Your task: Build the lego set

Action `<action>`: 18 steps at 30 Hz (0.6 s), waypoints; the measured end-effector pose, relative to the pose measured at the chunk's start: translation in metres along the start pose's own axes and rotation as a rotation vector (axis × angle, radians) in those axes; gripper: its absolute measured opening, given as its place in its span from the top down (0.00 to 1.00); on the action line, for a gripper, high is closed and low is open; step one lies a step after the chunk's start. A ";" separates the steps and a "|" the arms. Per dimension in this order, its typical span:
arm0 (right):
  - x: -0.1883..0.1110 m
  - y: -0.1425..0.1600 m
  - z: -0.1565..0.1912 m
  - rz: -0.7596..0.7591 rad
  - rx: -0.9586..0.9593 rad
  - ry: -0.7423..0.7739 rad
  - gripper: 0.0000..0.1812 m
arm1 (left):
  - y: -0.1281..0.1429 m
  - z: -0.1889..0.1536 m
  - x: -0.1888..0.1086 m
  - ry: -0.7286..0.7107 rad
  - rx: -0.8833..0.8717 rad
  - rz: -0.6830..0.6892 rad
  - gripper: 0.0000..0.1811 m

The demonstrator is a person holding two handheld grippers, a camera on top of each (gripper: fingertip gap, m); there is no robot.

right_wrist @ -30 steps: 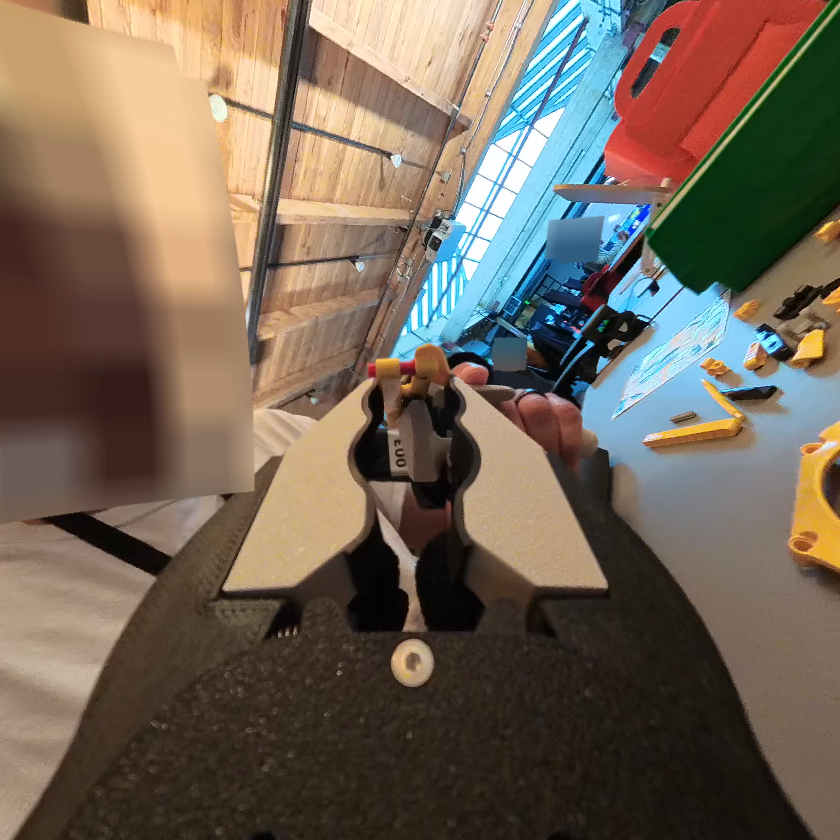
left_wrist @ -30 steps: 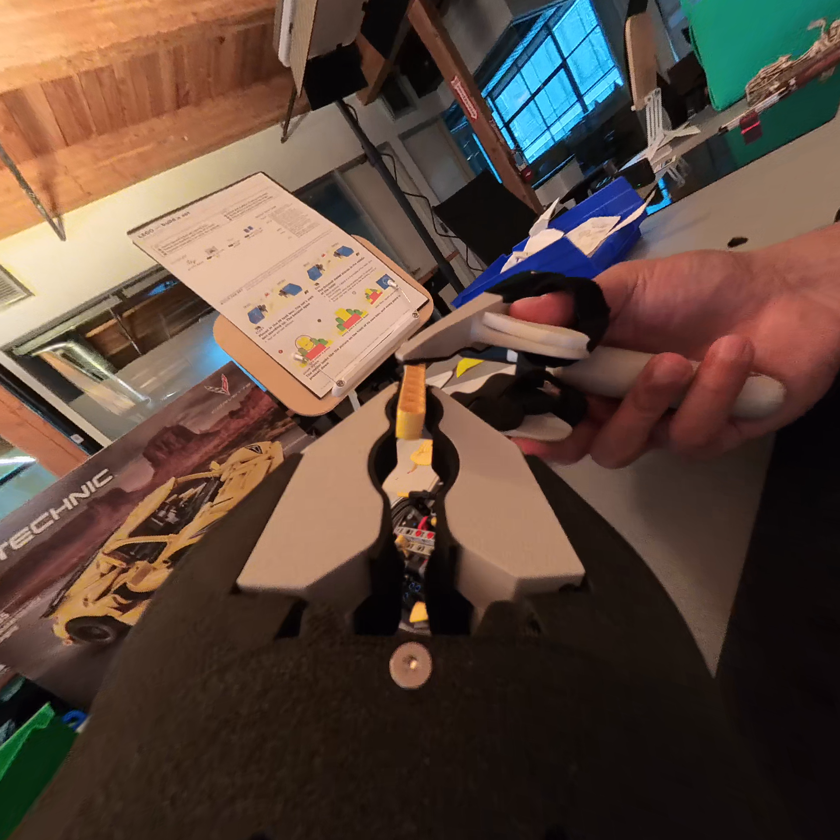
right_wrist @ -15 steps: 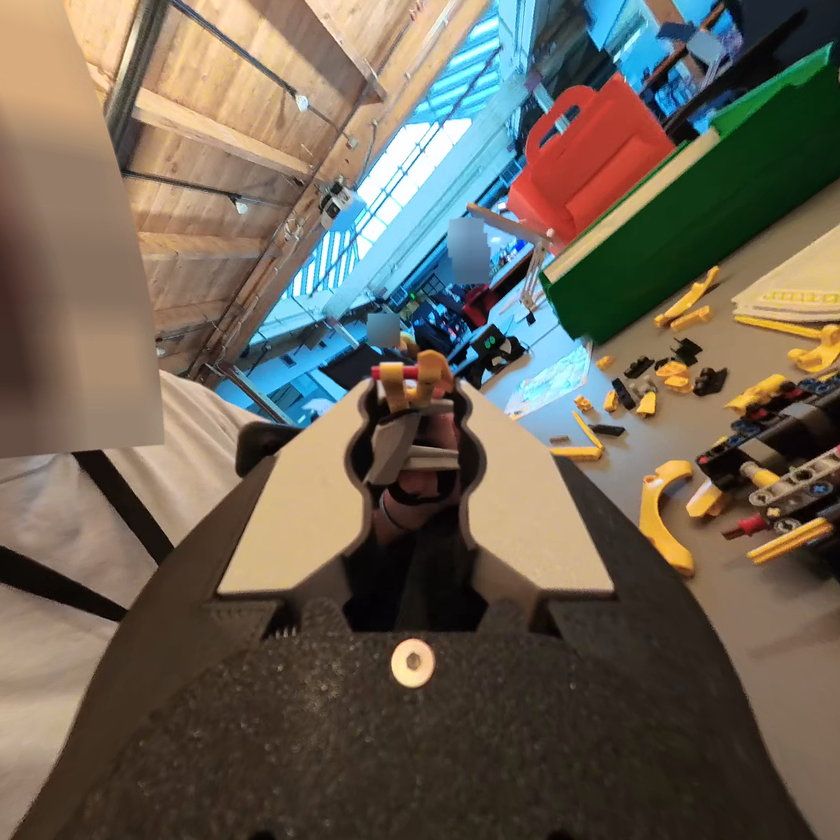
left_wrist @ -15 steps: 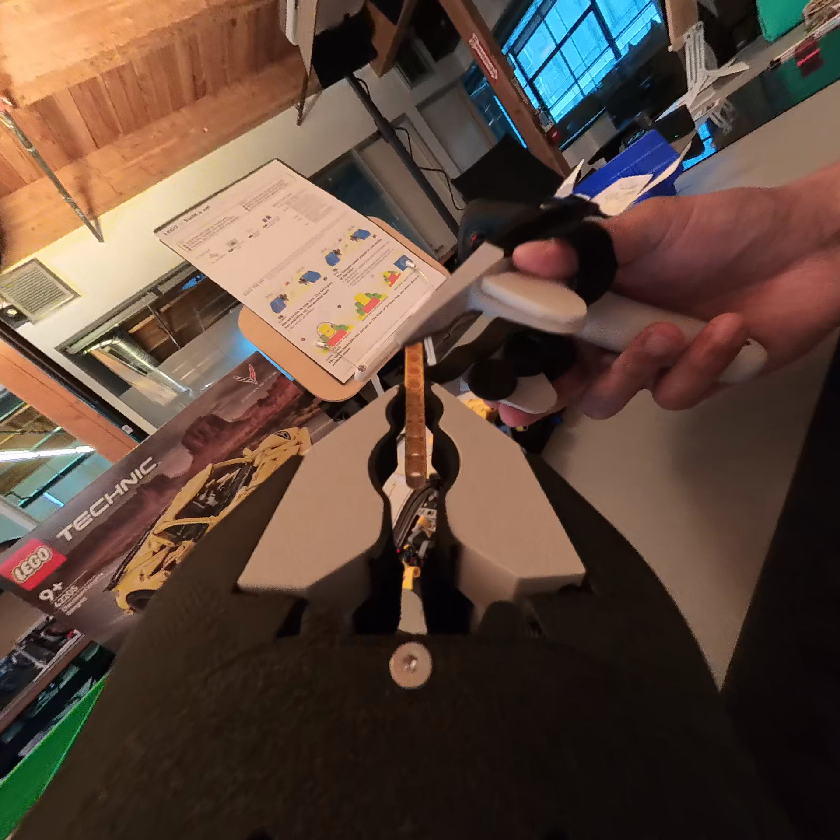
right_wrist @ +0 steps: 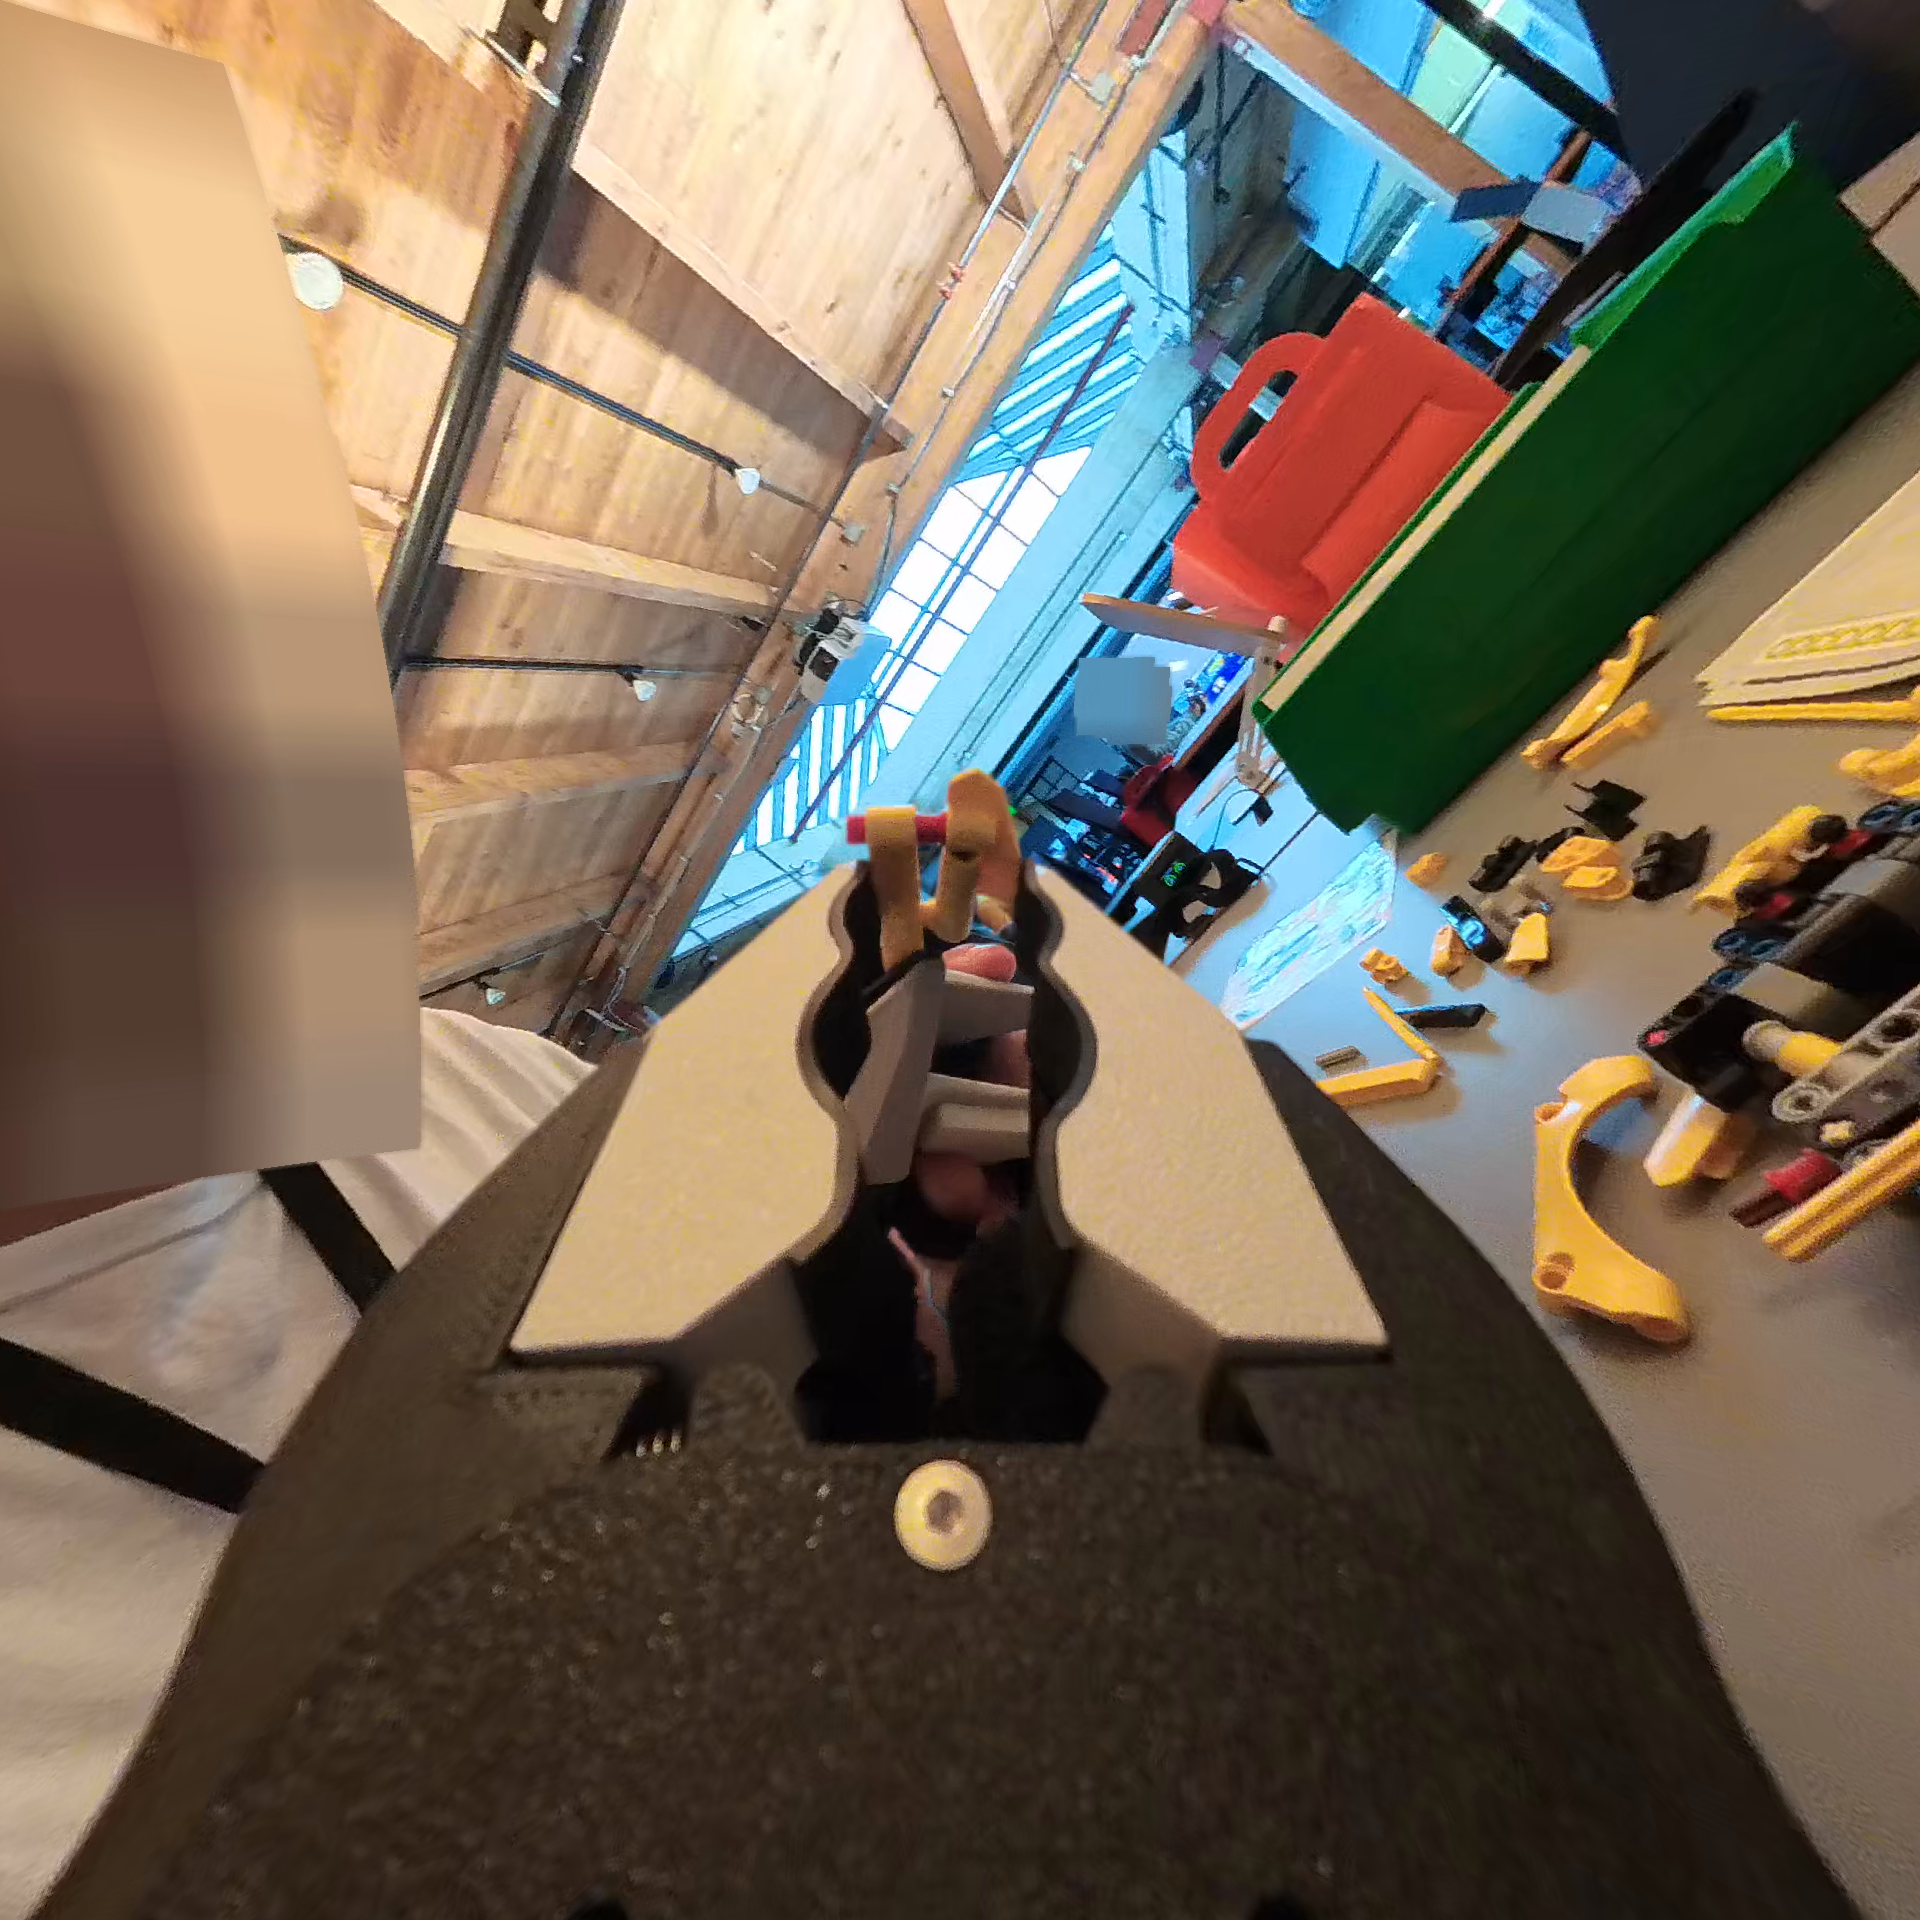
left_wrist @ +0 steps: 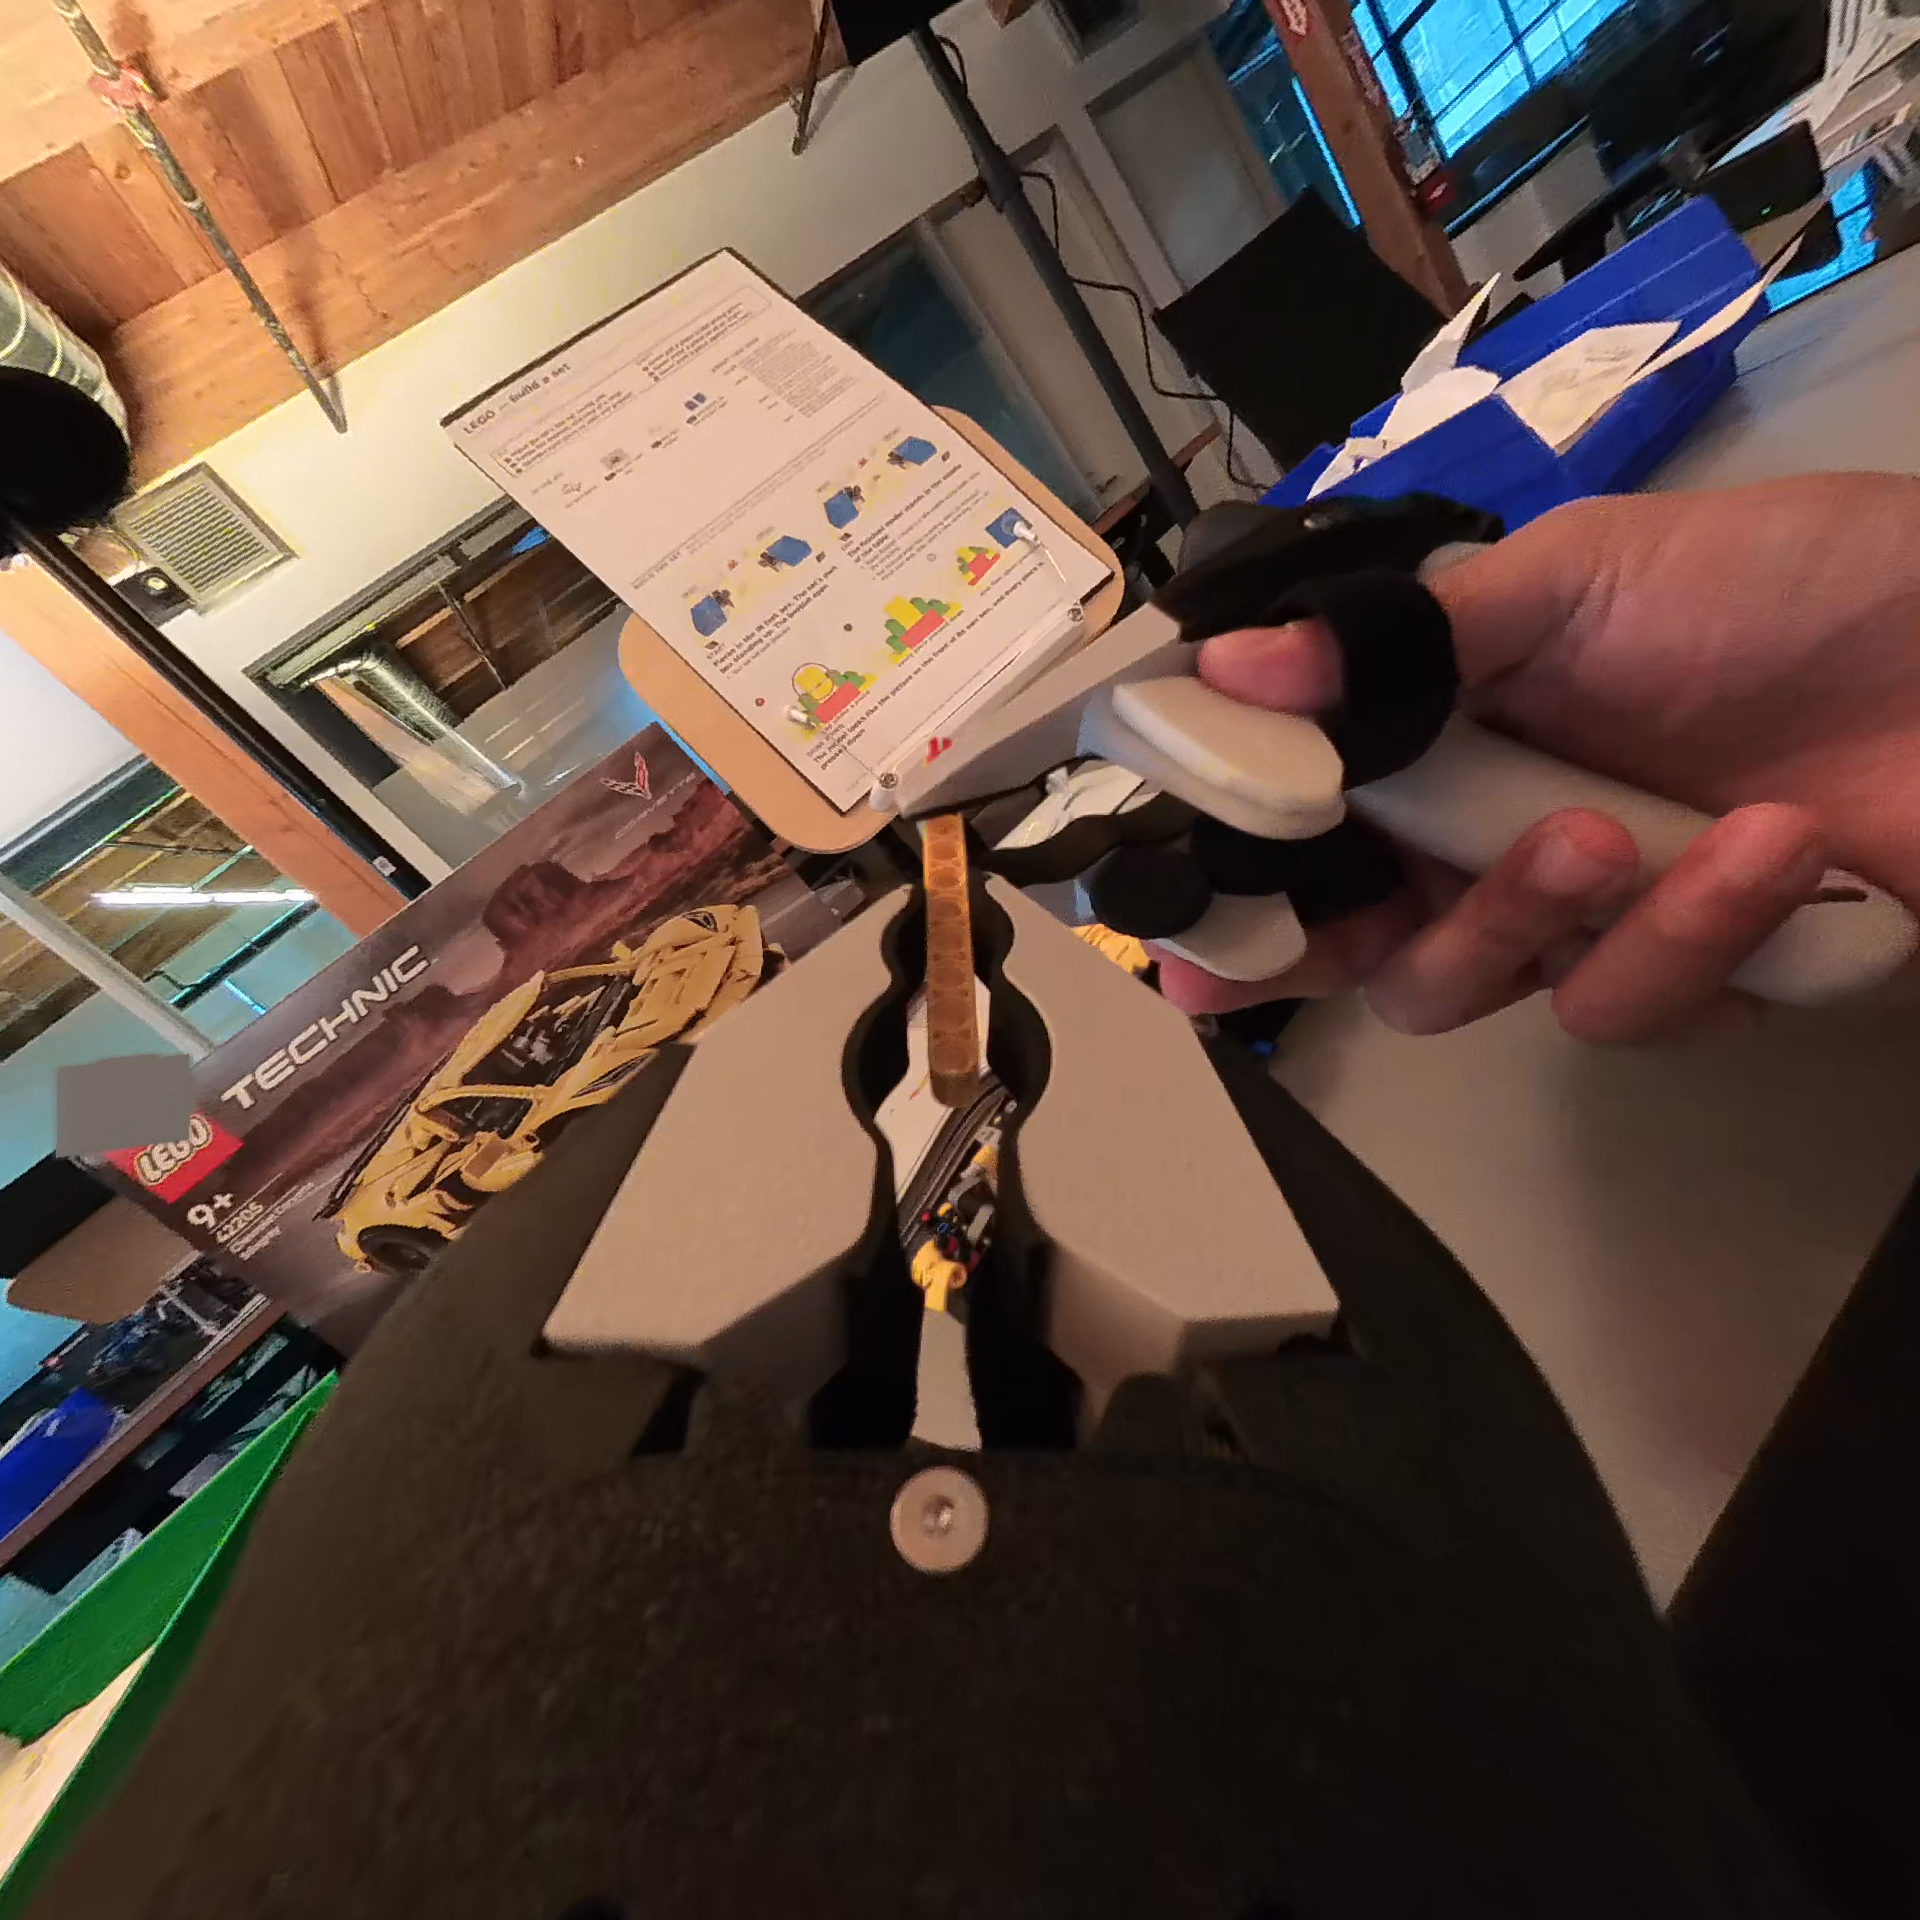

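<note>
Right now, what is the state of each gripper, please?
Left gripper: closed on a yellow beam.
Right gripper: closed on a small yellow piece with a red pin.

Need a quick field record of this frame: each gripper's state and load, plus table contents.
left gripper: shut on yellow beam, held upright between the fingers
right gripper: shut on small yellow assembly with a red pin
gripper positions: facing each other, tips close, raised off the table
table: loose yellow and black pieces, yellow arch piece, partly built chassis
background: green bin, set box, instruction sheet on a stand
</note>
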State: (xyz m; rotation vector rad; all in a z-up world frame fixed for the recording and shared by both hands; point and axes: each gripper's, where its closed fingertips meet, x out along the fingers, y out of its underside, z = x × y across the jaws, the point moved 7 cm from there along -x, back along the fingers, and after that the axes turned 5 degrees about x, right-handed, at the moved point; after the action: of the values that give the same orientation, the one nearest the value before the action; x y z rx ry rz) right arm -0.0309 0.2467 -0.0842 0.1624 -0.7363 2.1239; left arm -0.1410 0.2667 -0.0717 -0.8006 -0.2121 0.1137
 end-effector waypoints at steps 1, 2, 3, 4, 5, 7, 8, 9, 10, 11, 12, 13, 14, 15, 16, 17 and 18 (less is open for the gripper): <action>-0.001 0.000 0.000 0.001 -0.002 0.008 0.87 | 0.000 0.000 0.000 0.002 0.000 0.002 0.96; -0.001 0.000 0.000 -0.003 -0.009 0.012 0.87 | 0.000 0.000 0.000 0.003 -0.004 0.000 0.96; -0.001 0.001 0.002 -0.011 -0.029 0.014 0.87 | -0.001 0.000 0.000 -0.001 -0.011 -0.005 0.96; 0.000 0.001 0.004 -0.010 -0.043 0.009 0.87 | -0.003 0.000 -0.001 -0.004 -0.015 -0.014 0.96; 0.000 0.001 0.004 -0.005 -0.049 0.009 0.87 | -0.003 -0.001 -0.001 -0.003 -0.014 -0.014 0.96; -0.002 -0.001 0.003 -0.011 -0.099 0.055 0.87 | 0.002 -0.001 0.001 0.014 -0.026 0.005 0.96; -0.003 -0.002 0.003 0.000 -0.126 0.066 0.87 | 0.003 0.000 0.002 0.043 -0.064 -0.003 0.96; -0.005 -0.004 0.004 0.040 -0.141 0.087 0.87 | 0.004 0.000 0.002 0.105 -0.125 -0.019 0.94; -0.008 -0.008 0.004 0.067 -0.203 0.155 0.87 | 0.008 0.000 0.003 0.183 -0.213 -0.029 0.90; -0.012 -0.012 0.005 0.085 -0.299 0.227 0.87 | 0.013 0.003 0.003 0.258 -0.322 -0.038 0.87; -0.013 -0.012 0.008 0.130 -0.371 0.256 0.87 | 0.017 0.008 0.003 0.315 -0.435 -0.055 0.87; -0.013 -0.011 0.010 0.181 -0.454 0.301 0.87 | 0.020 0.014 0.004 0.360 -0.542 -0.087 0.87; -0.015 -0.009 0.007 0.225 -0.551 0.380 0.86 | 0.024 0.021 0.005 0.388 -0.643 -0.117 0.85; -0.014 -0.004 0.007 0.293 -0.600 0.392 0.86 | 0.026 0.026 0.005 0.430 -0.735 -0.151 0.85; -0.012 0.001 0.010 0.335 -0.625 0.369 0.86 | 0.027 0.029 0.005 0.481 -0.805 -0.180 0.85; -0.009 0.004 0.013 0.343 -0.653 0.352 0.87 | 0.028 0.029 0.005 0.523 -0.843 -0.186 0.85; -0.006 0.008 0.015 0.383 -0.659 0.328 0.86 | 0.029 0.027 0.005 0.570 -0.854 -0.186 0.85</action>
State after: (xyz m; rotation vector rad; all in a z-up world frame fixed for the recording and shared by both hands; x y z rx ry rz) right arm -0.0356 0.2302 -0.0777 -0.7112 -1.2889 2.0538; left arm -0.1431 0.3061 -0.0738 -1.6152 0.2307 -0.4092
